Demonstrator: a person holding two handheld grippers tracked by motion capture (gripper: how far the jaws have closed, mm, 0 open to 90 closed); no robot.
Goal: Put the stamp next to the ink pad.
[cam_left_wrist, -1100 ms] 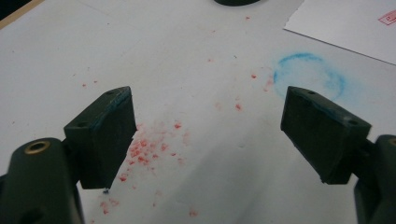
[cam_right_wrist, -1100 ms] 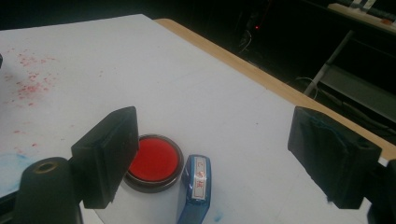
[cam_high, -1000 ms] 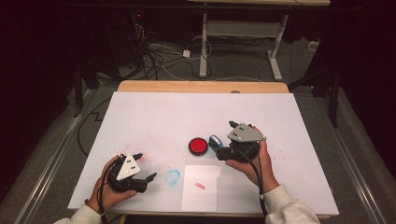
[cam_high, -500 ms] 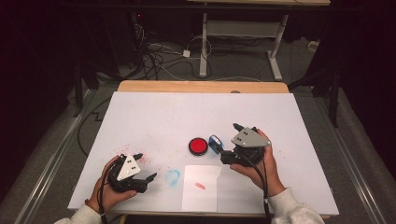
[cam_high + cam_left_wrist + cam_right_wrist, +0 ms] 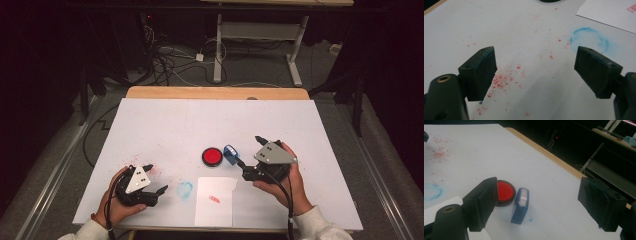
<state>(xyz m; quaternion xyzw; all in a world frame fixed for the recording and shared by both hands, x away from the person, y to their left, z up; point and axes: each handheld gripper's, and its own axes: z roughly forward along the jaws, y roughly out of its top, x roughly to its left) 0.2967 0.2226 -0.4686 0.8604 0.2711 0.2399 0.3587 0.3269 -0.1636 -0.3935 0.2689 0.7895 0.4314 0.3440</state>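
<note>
High view: the right gripper [image 5: 248,156] hovers just beside the blue stamp [image 5: 230,153], which lies on the desk [image 5: 165,125] next to the red ink pad [image 5: 212,156]; its hand hides much of it. The left gripper [image 5: 156,177] sits near a blue ring smudge [image 5: 185,190] and the paper [image 5: 216,201].

Left gripper view: jaws wide, empty, over red specks [image 5: 501,80]; the ink pad is cut off at the top edge.

Right gripper view: jaws wide, holding nothing; the blue stamp [image 5: 520,205] lies between them, farther off, one jaw covering part of the ink pad [image 5: 505,191].
</note>
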